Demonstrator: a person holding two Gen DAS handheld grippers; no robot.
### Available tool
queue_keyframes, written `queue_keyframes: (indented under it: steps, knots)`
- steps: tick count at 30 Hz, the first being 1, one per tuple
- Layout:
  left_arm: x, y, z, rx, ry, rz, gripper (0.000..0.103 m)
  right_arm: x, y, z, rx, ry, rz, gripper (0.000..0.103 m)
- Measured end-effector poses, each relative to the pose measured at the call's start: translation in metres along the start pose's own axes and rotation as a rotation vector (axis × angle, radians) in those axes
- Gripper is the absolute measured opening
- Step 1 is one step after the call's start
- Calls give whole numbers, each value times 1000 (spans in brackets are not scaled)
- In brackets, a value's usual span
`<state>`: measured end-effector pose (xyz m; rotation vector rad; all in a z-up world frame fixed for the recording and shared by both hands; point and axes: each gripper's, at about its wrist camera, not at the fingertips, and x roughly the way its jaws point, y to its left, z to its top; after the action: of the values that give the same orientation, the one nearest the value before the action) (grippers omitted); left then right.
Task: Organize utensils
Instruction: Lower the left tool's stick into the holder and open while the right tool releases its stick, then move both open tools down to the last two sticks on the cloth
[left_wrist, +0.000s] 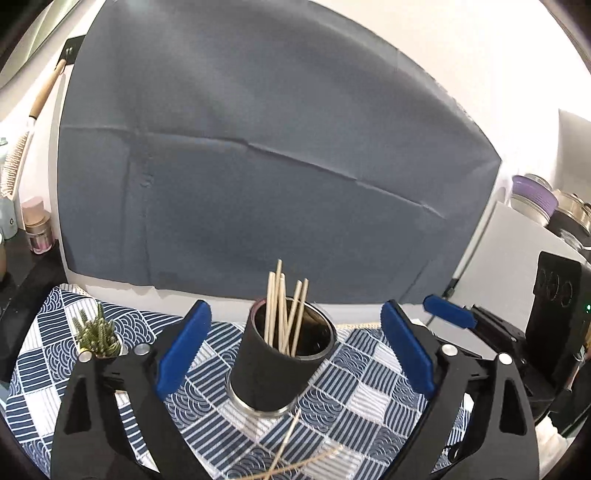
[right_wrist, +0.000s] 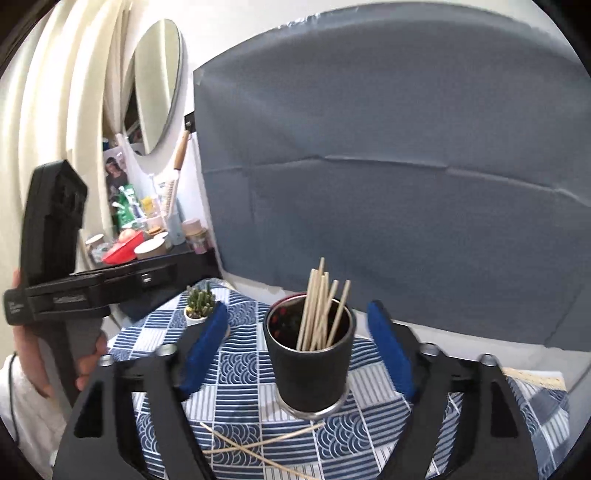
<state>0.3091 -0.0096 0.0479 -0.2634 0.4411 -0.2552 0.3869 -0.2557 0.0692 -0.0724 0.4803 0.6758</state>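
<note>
A black cup with a steel rim (left_wrist: 280, 365) (right_wrist: 312, 365) stands upright on the blue patterned cloth and holds several wooden sticks (left_wrist: 282, 310) (right_wrist: 321, 310). A few loose sticks (left_wrist: 291, 443) (right_wrist: 258, 443) lie crossed on the cloth in front of the cup. My left gripper (left_wrist: 295, 350) is open, its blue pads wide on either side of the cup and clear of it. My right gripper (right_wrist: 301, 347) is open too, its pads flanking the cup without touching. The right gripper's tip (left_wrist: 448, 315) also shows in the left wrist view.
A small potted cactus (left_wrist: 98, 338) (right_wrist: 199, 306) stands at the cloth's far left. A grey sheet (left_wrist: 277, 147) hangs behind the table. Jars and bottles (right_wrist: 147, 225) crowd a dark shelf at the left. A hand (right_wrist: 33, 350) holds the left gripper's body.
</note>
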Motion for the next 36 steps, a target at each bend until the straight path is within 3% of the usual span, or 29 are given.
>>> queue_keyframes:
  steps: [9, 19, 25, 36]
  knots:
    - [-53, -3, -19, -41, 22, 20, 97, -38, 29, -14, -26, 16, -33, 87]
    - [-84, 7, -47, -2, 95, 84, 97, -52, 38, -54, -27, 131, -39, 88]
    - [-72, 35, -65, -54, 169, 112, 97, -28, 32, -78, -60, 245, -11, 87]
    - [-33, 89, -87, -56, 353, 134, 97, 79, 19, -125, -185, 567, 97, 82]
